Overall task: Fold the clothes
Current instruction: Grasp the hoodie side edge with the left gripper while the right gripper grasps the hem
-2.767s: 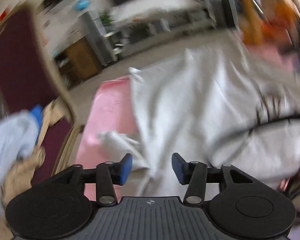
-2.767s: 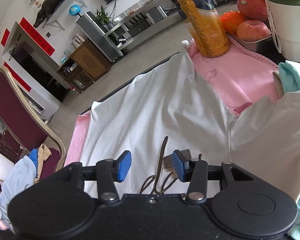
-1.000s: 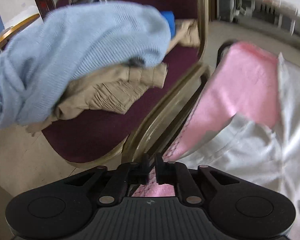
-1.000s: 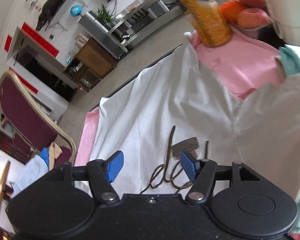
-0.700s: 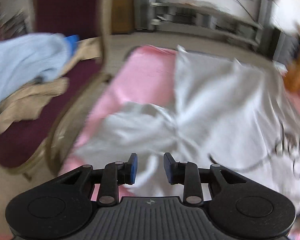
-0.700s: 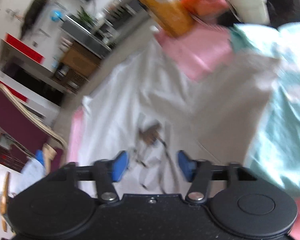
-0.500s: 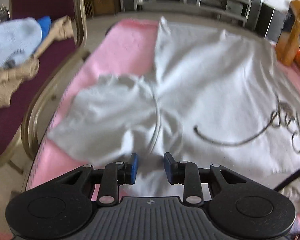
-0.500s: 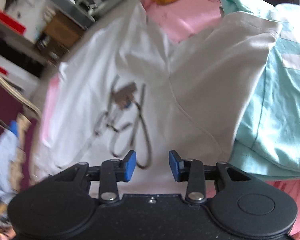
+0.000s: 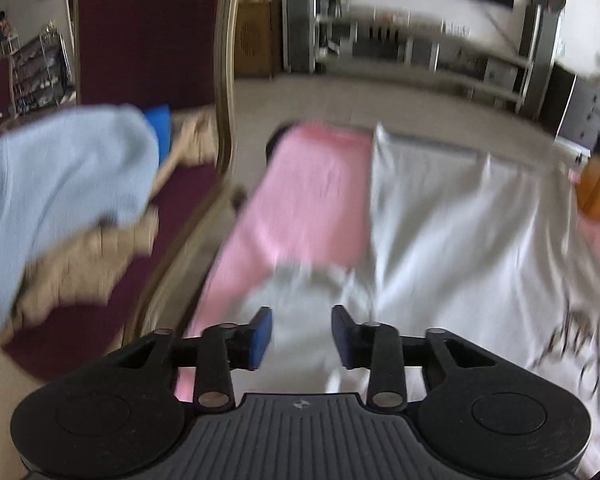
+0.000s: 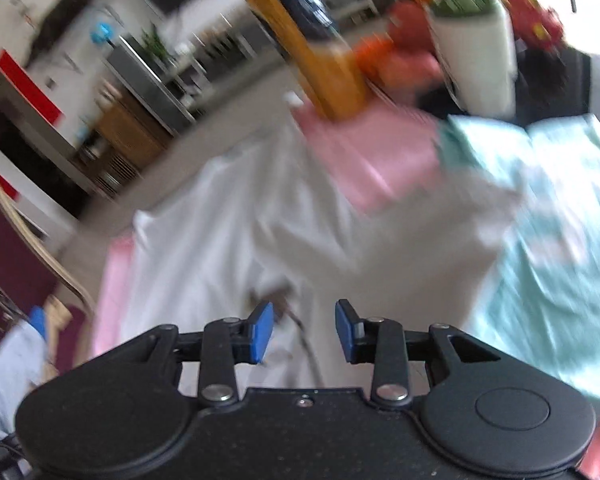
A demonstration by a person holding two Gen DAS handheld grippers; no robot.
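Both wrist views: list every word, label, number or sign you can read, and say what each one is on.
None can be read; both views are motion-blurred.
White shirt: dark cursive script, too smeared to read.
Orange bottle: dark blue label, print illegible.
Teal shirt: pale print, illegible.
Left gripper: a small emblem on its body, no letters.
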